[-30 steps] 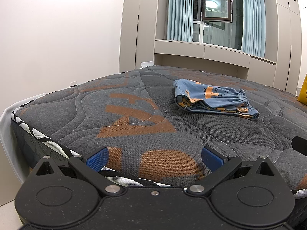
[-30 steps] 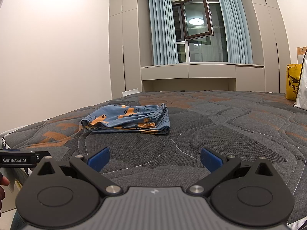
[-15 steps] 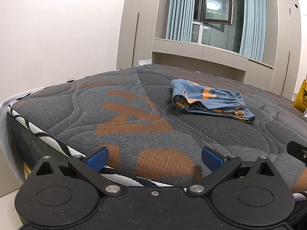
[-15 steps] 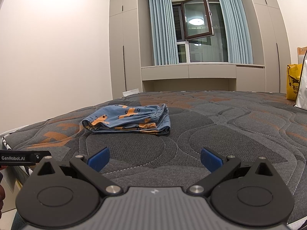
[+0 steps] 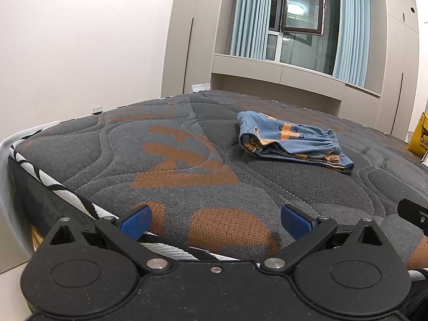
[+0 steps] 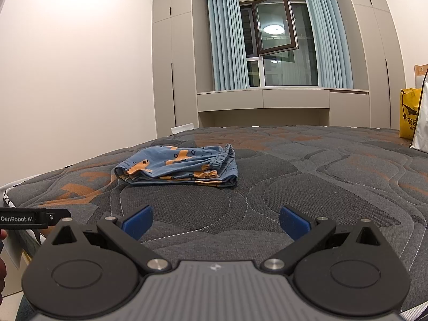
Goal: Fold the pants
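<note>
Pants (image 5: 291, 140) lay folded into a compact stack on the quilted mattress (image 5: 187, 139), blue fabric with orange figures, the gathered waistband turned toward the right in both views. We saw them well ahead of both grippers, resting flat on the grey and orange surface, with nothing touching them. In the right wrist view the same bundle (image 6: 179, 168) sat left of centre, its layered edges showing along the near side.

Our left gripper (image 5: 215, 220) hung low over the near edge of the mattress, its blue pads (image 5: 135, 222) spread wide with only the bed's fabric between them. Our right gripper (image 6: 215, 222) was likewise held wide apart and carried nothing, hovering above the mattress (image 6: 307, 176) nearer its middle. At the left border of the right view a black bar marked GenRobot.AI (image 6: 29, 218) poked in.

Beyond the bed stood a pale wall, tall beige wardrobes (image 6: 171, 67), and a window (image 6: 275, 40) with one sash swung open between blue curtains (image 6: 227, 37). A ceiling lamp was mirrored in the glass. A yellow bag (image 6: 409, 112) stood at the far right of the mattress.
</note>
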The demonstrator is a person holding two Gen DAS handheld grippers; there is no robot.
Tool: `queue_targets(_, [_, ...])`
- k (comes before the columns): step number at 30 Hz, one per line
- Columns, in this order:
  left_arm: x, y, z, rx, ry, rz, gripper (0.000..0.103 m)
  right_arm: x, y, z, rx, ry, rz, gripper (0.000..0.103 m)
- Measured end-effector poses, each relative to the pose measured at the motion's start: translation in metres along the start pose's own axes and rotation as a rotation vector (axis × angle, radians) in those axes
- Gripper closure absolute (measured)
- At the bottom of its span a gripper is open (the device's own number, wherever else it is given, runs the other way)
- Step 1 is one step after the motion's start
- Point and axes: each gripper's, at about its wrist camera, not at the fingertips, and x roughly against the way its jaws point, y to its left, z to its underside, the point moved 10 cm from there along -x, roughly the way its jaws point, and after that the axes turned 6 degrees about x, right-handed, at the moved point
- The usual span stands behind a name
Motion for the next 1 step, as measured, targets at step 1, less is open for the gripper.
queue_targets(1, [0.0,-0.0002,0.0,-0.001,0.0,0.0,0.001,0.0001,0.0004,0.0002,-0.001,0.001,0.0,0.0])
